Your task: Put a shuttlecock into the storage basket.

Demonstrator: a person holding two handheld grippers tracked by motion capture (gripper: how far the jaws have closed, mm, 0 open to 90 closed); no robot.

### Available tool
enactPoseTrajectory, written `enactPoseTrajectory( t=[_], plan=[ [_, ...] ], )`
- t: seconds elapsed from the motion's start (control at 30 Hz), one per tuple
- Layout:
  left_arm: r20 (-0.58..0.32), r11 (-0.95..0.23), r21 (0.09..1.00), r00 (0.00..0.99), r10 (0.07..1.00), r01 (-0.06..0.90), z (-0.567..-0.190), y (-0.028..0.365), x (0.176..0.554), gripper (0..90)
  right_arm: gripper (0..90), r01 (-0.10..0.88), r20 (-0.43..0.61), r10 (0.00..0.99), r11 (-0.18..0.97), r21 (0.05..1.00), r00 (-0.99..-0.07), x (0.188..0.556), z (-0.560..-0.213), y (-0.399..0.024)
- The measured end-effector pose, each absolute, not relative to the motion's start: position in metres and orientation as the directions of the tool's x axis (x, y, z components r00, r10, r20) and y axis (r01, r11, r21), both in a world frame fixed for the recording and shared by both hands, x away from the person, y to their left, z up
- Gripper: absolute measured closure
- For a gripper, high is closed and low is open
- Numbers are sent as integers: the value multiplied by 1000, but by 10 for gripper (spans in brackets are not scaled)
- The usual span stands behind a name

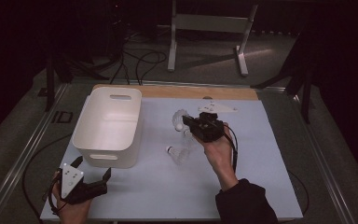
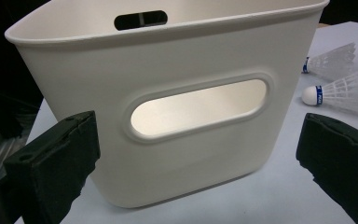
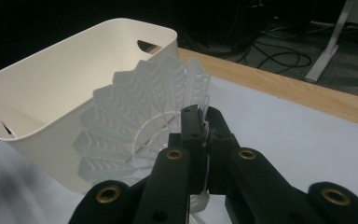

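Jaws of right gripper (image 3: 204, 122) pinch shuttlecock (image 3: 140, 116) skirt beside white bin (image 3: 51, 93).

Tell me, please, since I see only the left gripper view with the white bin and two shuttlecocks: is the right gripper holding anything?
Observer: Yes. The right gripper is shut on the skirt of a third shuttlecock.
Operator: Is it over the bin yet?
Observer: No. In the high view it is lifted beside the white bin, to its right.
Operator: And my two shuttlecocks?
Observer: One shuttlecock on the mat lies below the right hand; the other is partly hidden behind that gripper.
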State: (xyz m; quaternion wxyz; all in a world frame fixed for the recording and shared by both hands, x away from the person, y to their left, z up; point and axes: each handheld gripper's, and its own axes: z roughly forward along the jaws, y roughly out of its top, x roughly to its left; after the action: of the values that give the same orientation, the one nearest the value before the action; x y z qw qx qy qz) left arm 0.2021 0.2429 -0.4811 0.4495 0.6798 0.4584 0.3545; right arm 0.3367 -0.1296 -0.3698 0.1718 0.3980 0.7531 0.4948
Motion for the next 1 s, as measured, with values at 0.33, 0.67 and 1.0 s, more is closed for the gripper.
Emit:
enactPoseTrajectory(
  t=[0.33, 0.67, 1.0],
  plan=[
    [68, -174, 936, 329, 942, 305, -481, 243, 202, 0, 895, 426, 141, 761, 190, 885, -633, 341, -364, -122],
    [68, -175, 936, 330, 942, 307, -482, 243, 202, 0, 895, 421, 140, 756, 192, 887, -640, 346, -359, -116],
    [69, -177, 935, 330, 941, 307, -482, 243, 202, 0, 895, 421, 151, 754, 179, 889, -639, 350, -352, -112]
  ],
)
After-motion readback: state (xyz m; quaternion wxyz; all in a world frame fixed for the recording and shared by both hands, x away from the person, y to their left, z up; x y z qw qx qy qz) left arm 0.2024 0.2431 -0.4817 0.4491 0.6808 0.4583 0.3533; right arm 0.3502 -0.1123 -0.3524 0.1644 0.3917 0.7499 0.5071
